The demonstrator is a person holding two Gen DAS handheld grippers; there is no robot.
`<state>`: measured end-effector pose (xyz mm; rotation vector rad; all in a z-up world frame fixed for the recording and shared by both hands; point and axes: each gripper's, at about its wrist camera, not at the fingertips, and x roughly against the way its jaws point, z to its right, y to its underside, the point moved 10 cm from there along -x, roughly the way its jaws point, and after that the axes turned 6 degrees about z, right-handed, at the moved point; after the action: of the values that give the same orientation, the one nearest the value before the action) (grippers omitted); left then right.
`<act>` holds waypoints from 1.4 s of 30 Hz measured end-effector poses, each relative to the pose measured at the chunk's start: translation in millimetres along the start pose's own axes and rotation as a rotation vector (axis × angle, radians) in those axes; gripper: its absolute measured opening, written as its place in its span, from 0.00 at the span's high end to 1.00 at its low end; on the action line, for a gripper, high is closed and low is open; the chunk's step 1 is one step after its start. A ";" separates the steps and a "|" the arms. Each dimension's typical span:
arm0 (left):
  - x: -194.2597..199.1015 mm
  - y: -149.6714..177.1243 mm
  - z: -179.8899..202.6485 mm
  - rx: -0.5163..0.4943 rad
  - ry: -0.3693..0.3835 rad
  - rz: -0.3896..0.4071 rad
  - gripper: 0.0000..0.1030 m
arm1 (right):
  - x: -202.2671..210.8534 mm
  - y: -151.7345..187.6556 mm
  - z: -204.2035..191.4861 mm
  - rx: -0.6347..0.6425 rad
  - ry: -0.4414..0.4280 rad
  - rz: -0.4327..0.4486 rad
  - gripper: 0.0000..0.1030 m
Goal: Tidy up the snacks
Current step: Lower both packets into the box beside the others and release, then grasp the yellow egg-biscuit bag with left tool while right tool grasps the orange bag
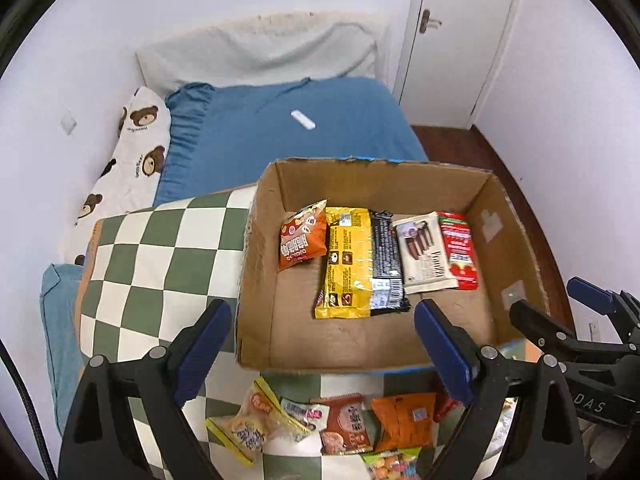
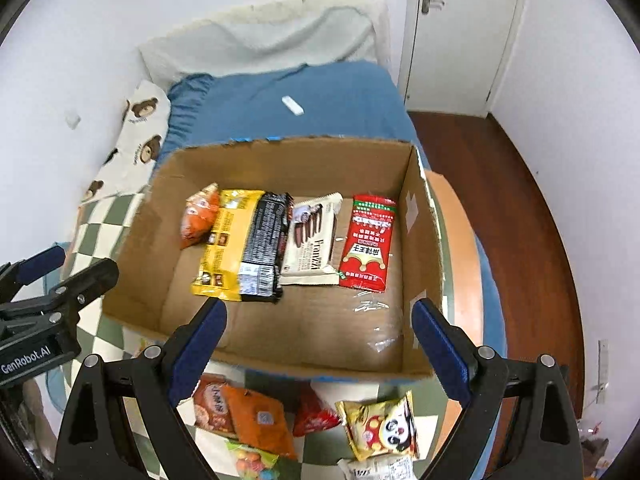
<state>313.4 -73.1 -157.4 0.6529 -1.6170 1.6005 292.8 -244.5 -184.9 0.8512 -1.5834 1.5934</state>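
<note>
Both tools gape empty; lower the right tool [image 2: 318, 346] squarely over the panda packet [image 2: 380, 426] below the cardboard box [image 2: 280, 366]

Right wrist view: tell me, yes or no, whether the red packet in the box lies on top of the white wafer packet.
No: the red packet lies flat beside the white wafer packet.

A cardboard box [image 2: 416, 240] is set on a checkered cloth [image 1: 160, 248], with the bed [image 1: 280, 128] behind it. Five snack packets [image 2: 256, 248] are laid side by side inside the box. Loose snacks [image 2: 256, 416] are scattered before the box.
</note>
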 end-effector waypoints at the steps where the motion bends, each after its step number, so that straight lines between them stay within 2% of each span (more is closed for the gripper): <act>1: 8.8 2.1 0.6 0.004 0.005 0.012 0.09 | 9.6 0.9 -1.6 0.000 -0.002 0.018 0.07; 7: 44.5 15.9 -3.8 0.029 0.010 0.055 0.09 | 51.0 11.0 -7.7 -0.020 -0.039 0.077 0.07; 10: 45.9 36.2 -10.2 0.026 -0.023 0.038 0.09 | 57.4 28.9 -13.6 -0.029 -0.064 0.061 0.07; 14: 25.4 89.6 -24.5 0.031 -0.075 -0.058 0.09 | 33.3 83.0 -20.8 -0.066 -0.102 -0.032 0.07; 16: 8.2 126.5 -36.7 0.031 -0.108 -0.139 0.09 | 12.5 114.8 -25.1 -0.098 -0.129 -0.103 0.07; 19: -9.1 168.5 -57.9 0.037 -0.143 -0.221 0.09 | -20.8 156.5 -33.0 -0.104 -0.126 -0.176 0.07; 22: -20.4 193.6 -77.3 0.005 -0.181 -0.282 0.09 | -50.4 183.4 -43.2 -0.090 -0.118 -0.229 0.09; 27: -38.0 197.4 -91.3 -0.030 -0.185 -0.326 0.09 | -86.6 202.2 -52.1 -0.075 -0.085 -0.258 0.14; 28: -45.4 195.3 -89.1 -0.067 -0.170 -0.331 0.09 | -92.7 205.1 -55.0 -0.075 -0.089 -0.265 0.16; 30: -57.5 191.8 -89.6 -0.143 -0.184 -0.339 0.09 | -103.0 212.2 -59.0 -0.065 -0.085 -0.282 0.22; 35: -93.8 189.0 -79.4 -0.414 -0.176 -0.377 0.09 | -110.5 218.0 -62.5 -0.029 -0.082 -0.287 0.29; 37: -105.0 189.3 -70.7 -0.499 -0.142 -0.381 0.09 | -111.4 219.0 -63.2 -0.028 -0.086 -0.291 0.31; 39: -113.0 192.5 -63.1 -0.526 -0.099 -0.391 0.09 | -112.2 219.3 -63.4 -0.027 -0.089 -0.293 0.32; 40: -117.7 195.1 -61.8 -0.513 -0.081 -0.398 0.13 | -112.7 219.5 -63.2 -0.025 -0.090 -0.295 0.32; 42: -121.1 198.8 -64.9 -0.450 -0.064 -0.414 0.30 | -113.8 216.9 -62.6 -0.022 -0.097 -0.301 0.34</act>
<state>236.2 -10.4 -377.6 0.7378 -1.6785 0.8896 169.2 -183.0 -396.7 1.1115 -1.4551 1.3359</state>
